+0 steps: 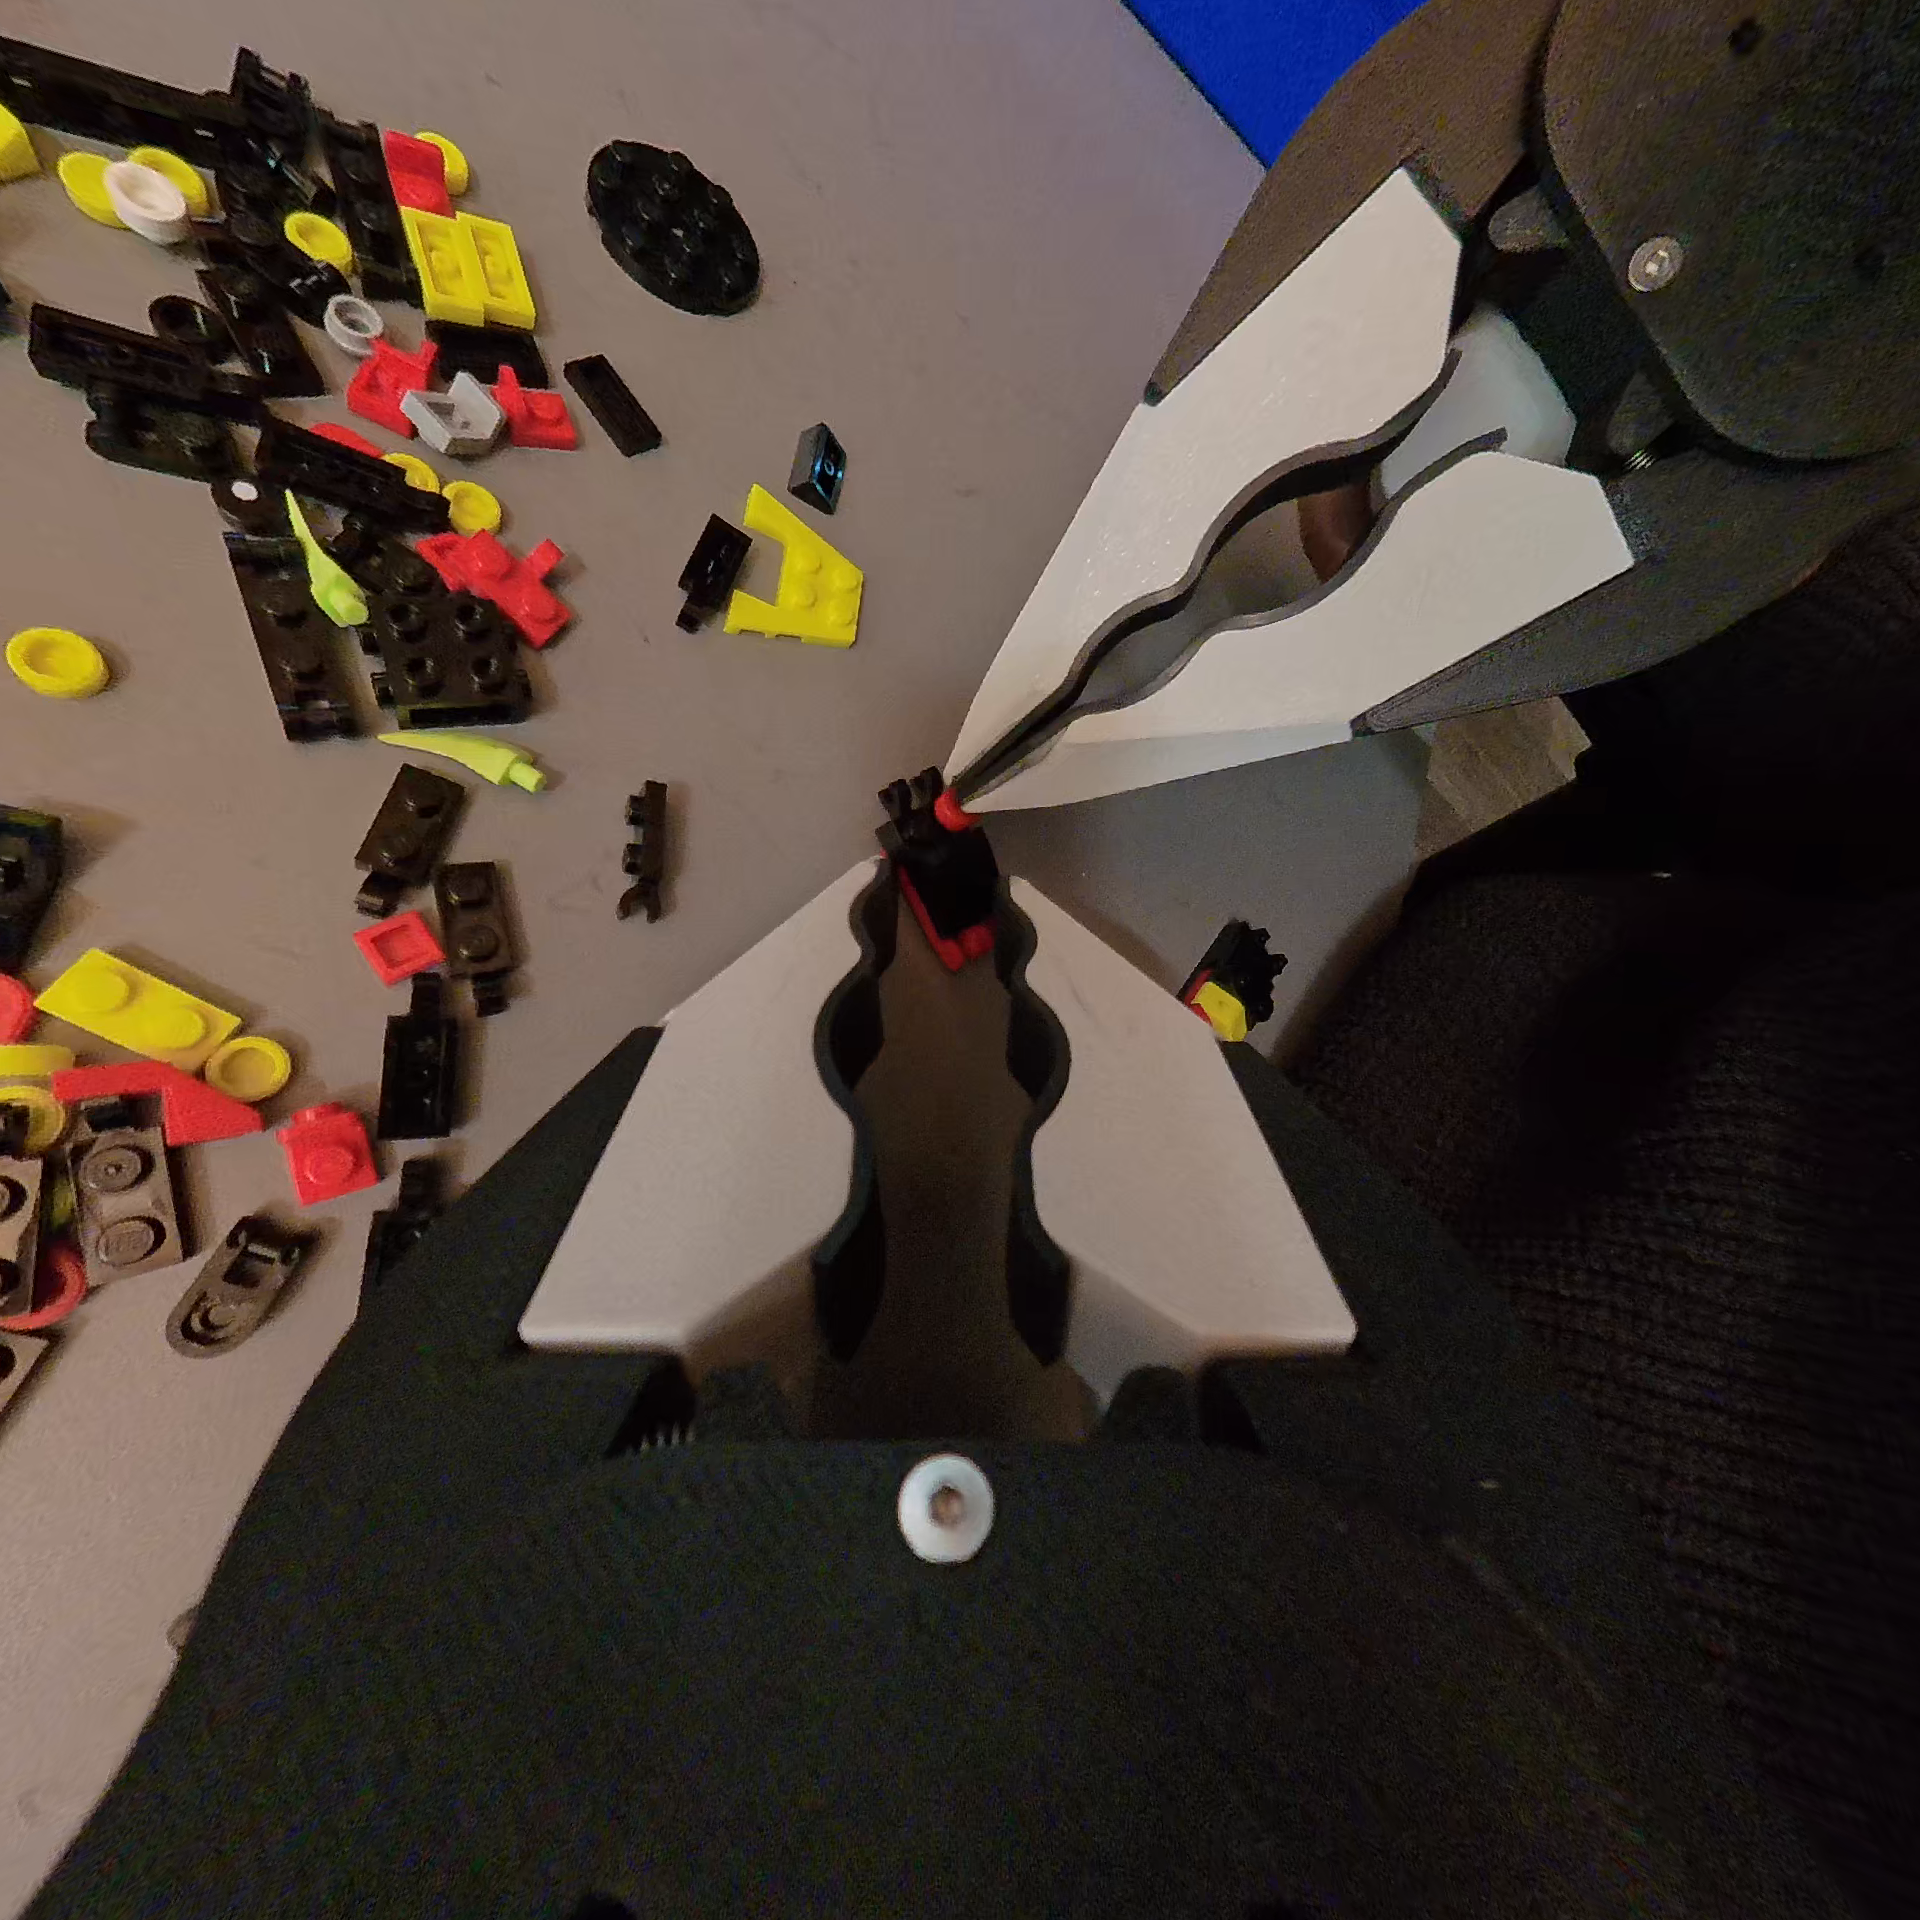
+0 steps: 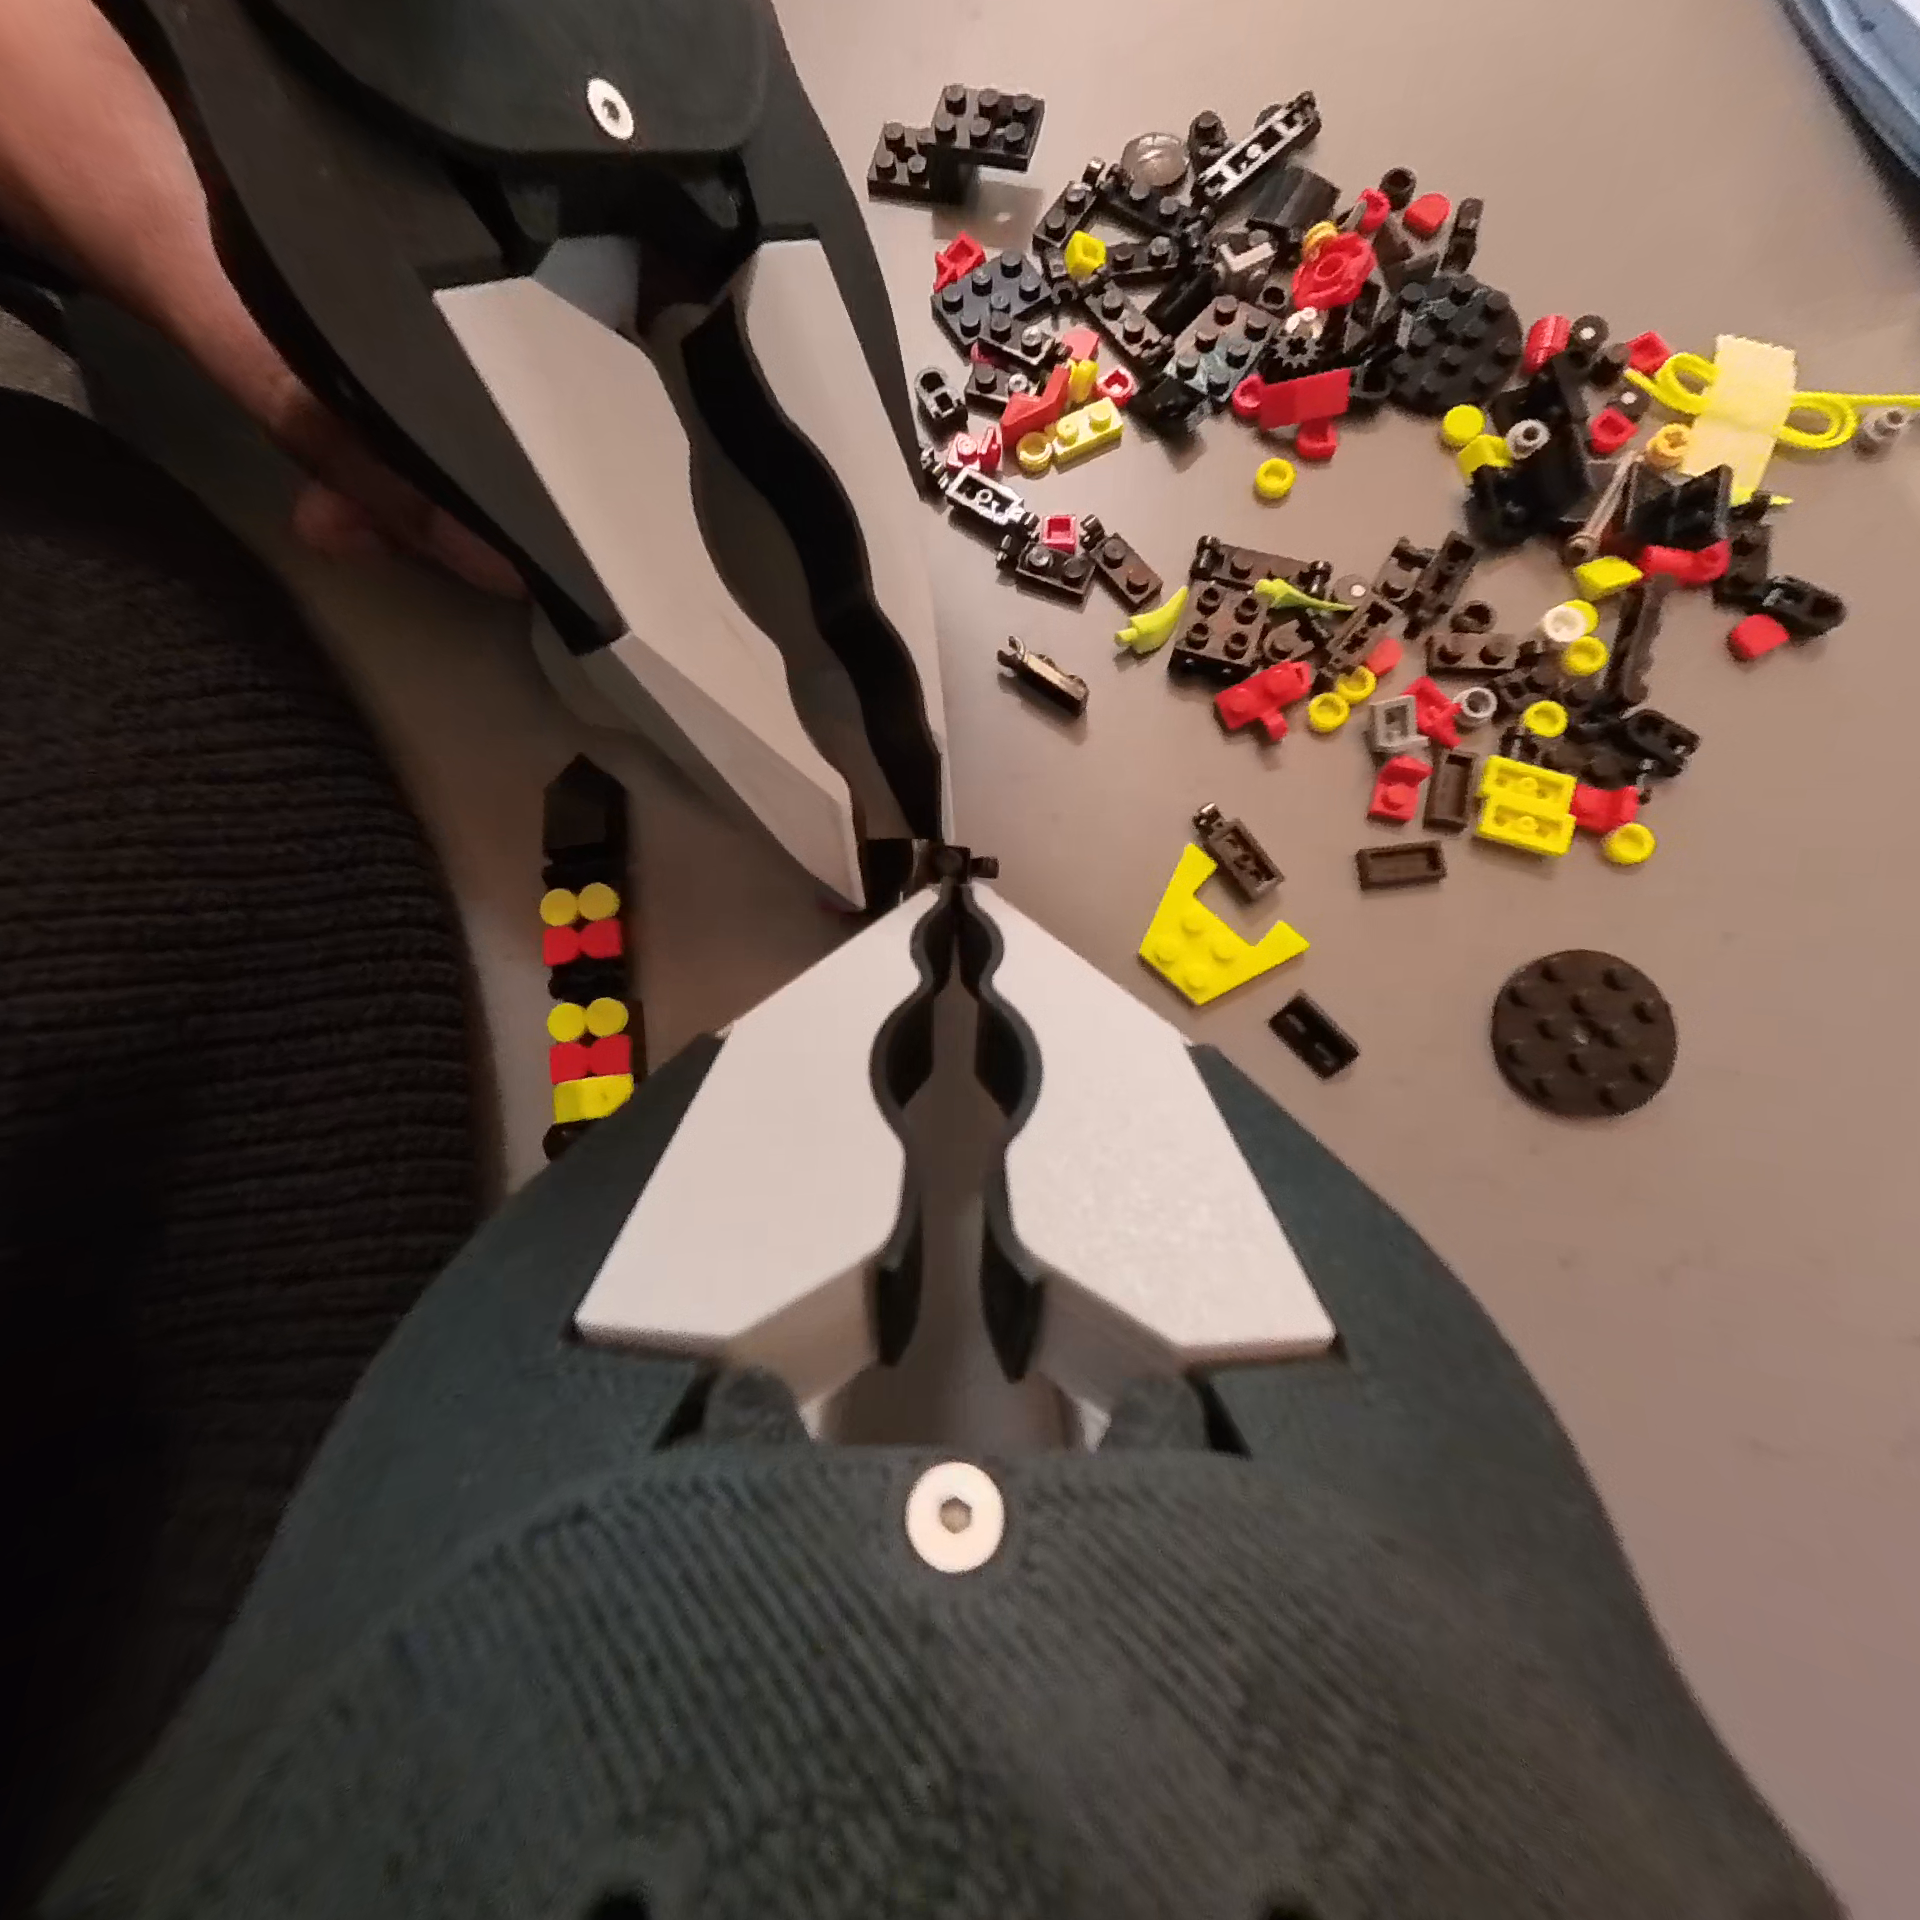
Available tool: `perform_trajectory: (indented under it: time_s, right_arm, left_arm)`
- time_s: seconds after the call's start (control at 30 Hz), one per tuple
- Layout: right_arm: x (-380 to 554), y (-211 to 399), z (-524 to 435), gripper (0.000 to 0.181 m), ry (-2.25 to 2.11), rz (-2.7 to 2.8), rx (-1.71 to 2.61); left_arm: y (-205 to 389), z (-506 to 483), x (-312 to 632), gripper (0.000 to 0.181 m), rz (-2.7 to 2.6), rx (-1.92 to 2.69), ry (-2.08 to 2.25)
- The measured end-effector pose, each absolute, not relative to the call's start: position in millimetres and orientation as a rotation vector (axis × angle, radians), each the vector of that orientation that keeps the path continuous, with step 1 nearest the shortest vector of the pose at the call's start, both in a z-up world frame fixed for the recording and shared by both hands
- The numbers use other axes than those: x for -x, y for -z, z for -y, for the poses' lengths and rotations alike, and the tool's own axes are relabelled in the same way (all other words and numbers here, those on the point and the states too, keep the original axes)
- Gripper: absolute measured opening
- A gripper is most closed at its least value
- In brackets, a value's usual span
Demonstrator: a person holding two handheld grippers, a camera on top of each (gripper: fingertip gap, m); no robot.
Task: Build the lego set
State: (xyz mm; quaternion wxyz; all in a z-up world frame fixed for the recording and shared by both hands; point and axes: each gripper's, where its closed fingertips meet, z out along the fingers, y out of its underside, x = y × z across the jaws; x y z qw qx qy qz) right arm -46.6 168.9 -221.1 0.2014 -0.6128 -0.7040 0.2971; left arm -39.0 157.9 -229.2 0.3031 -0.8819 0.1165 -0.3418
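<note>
My left gripper point(image 1: 940, 894) is shut on a small black and red lego assembly point(image 1: 940, 883), held above the grey table point(image 1: 935, 312). My right gripper point(image 1: 954, 802) comes in from the upper right, shut on a tiny red round piece point(image 1: 950, 814) that touches the assembly's top end. In the right wrist view my right gripper point(image 2: 951, 886) is closed tip to tip against the left gripper point(image 2: 896, 871), with a small black part point(image 2: 951, 862) between them. A built strip of black, yellow and red pieces point(image 2: 587, 966) lies on the table beside them; it also shows in the left wrist view point(image 1: 1231, 982).
Many loose black, red and yellow lego pieces point(image 1: 312, 468) point(image 2: 1403, 468) are spread over the table. A black round plate point(image 1: 673, 227) point(image 2: 1582, 1034) and a yellow wedge plate point(image 1: 800, 582) point(image 2: 1210, 940) lie nearest. A dark knitted sleeve point(image 1: 1662, 1143) point(image 2: 208, 935) borders the table. My left and right fingertips are right by each other.
</note>
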Motion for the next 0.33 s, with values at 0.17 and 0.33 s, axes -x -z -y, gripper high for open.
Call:
perform_trajectory:
  time_s: [0.17,0.33]
  right_arm:
    - [46.8,220.9,-166.9,0.000,-0.852,1.967,1.721]
    - [47.3,221.1,-166.5,0.000,-0.844,1.967,1.721]
  left_arm:
    - [229.2,-157.8,39.1,0.016,-0.305,2.340,0.904]
    - [229.4,-157.7,39.1,0.017,-0.306,2.341,0.901]
